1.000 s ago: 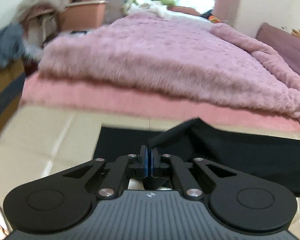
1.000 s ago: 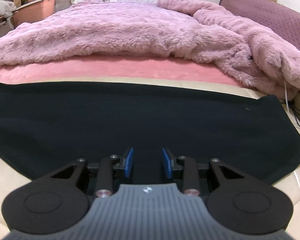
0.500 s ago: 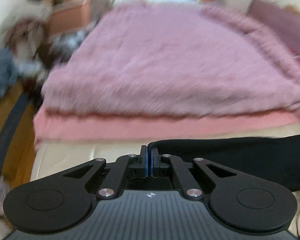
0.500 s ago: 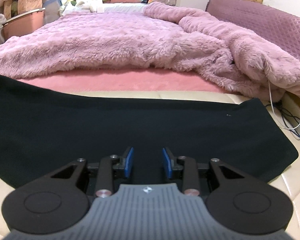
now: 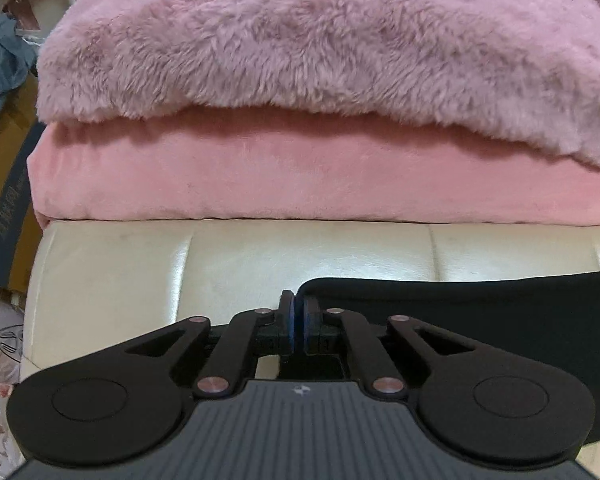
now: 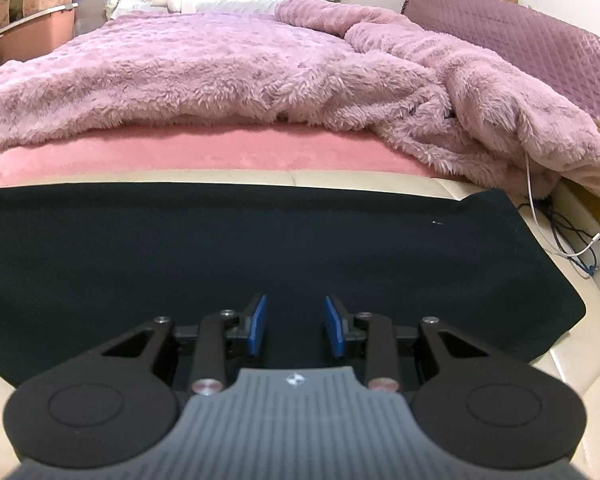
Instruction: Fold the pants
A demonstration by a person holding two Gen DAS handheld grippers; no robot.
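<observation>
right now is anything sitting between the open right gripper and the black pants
Nothing visible is. The right gripper hangs over the black pants with its jaws open and only bare cloth ahead of them. The white cable lies off the pants' right end. The left gripper is shut on the pants' edge.

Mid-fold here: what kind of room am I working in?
Most likely a bedroom. A bed with a fluffy pink blanket and a quilted purple headboard lies just beyond the cream padded bench holding the black pants.
</observation>
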